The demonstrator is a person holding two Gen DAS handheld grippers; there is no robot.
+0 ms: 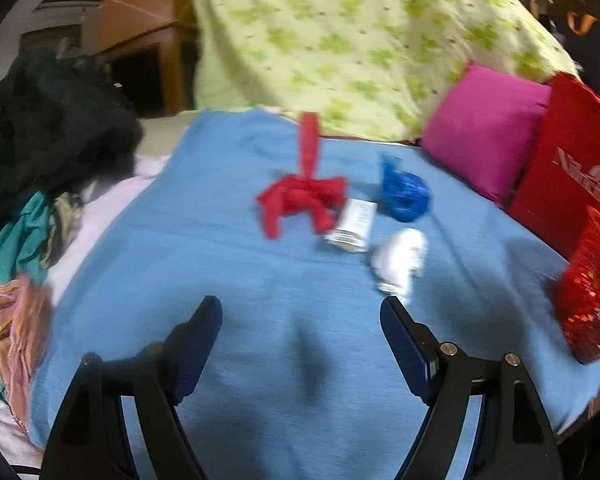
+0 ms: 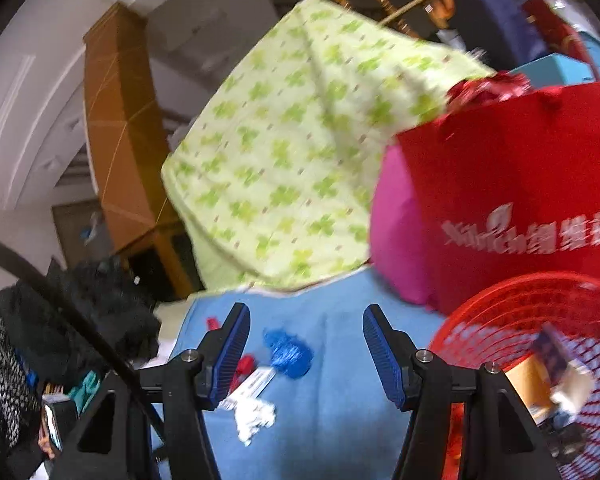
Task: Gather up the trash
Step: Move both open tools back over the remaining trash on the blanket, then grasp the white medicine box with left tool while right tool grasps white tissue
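Observation:
Trash lies on a blue blanket (image 1: 204, 248): a red crumpled wrapper (image 1: 300, 196), a white printed packet (image 1: 352, 224), a blue crumpled foil (image 1: 404, 192) and a white crumpled paper (image 1: 400, 260). My left gripper (image 1: 302, 312) hovers open over bare blanket, just short of the white paper. My right gripper (image 2: 306, 328) is open and holds nothing; the blue foil (image 2: 288, 354), the packet (image 2: 252, 384) and the white paper (image 2: 256, 416) lie below and beyond it. A red mesh basket (image 2: 528, 320) at its right holds several pieces of trash; it shows too in the left view, the basket (image 1: 592, 300) at far right.
A red paper bag (image 2: 512, 200) and a pink cushion (image 1: 484, 136) stand at the blanket's right. A green-patterned quilt (image 1: 340, 40) is draped behind. Dark and coloured clothes (image 1: 40, 132) pile up on the left. A wooden cabinet (image 2: 120, 132) rises behind.

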